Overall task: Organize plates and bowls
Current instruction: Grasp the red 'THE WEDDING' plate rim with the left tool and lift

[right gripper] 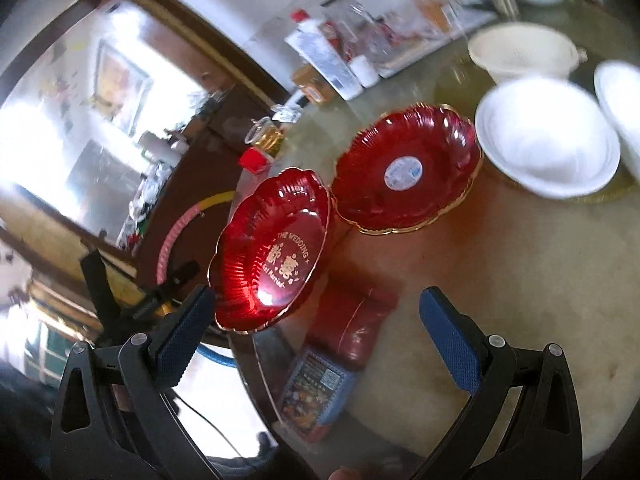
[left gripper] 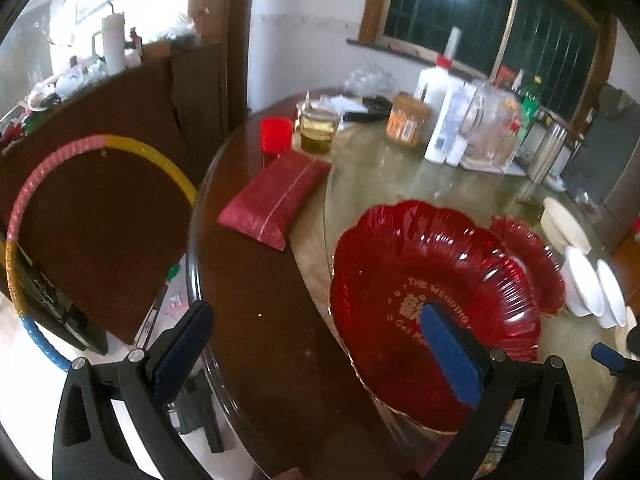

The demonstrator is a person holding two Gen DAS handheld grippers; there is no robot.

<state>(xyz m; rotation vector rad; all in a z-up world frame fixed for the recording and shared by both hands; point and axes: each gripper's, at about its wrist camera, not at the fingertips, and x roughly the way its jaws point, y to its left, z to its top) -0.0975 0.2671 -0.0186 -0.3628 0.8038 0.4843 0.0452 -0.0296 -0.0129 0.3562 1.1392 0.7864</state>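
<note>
Hidden or unclear: the right wrist view is blurred by motion, so the bottles and jars at the far edge of the round table [left gripper: 256, 300] are hard to read there; the third white bowl [right gripper: 622, 108] is cut off by the frame edge.
Left gripper [left gripper: 320, 344]: jaws spread wide, clamping nothing; its right finger overlaps the wedding plate [left gripper: 420, 280] in its own view, and contact cannot be told.
Right gripper [right gripper: 320, 332]: released, jaws wide apart, nothing between them.
Wedding plate: red, scalloped, gold-rimmed, printed "THE WEDDING"; it is near the table's near-left edge, and in the right wrist view it appears tilted up, face toward that camera [right gripper: 272, 252].
Second red plate [right gripper: 406, 170]: lies flat just beside the first, rims nearly touching, a round white sticker at its centre; the left wrist view shows only its rim [left gripper: 532, 264] behind the first plate.
White bowls [right gripper: 548, 140]: just beyond the second plate, upright; a cream basin [right gripper: 524, 52] sits behind them.
Only in left view: a red tissue packet [left gripper: 276, 196], a red cup [left gripper: 277, 135], a hula hoop [left gripper: 24, 216] leaning beside the table.
Only in right view: a blue printed packet [right gripper: 316, 392] at the near edge.
</note>
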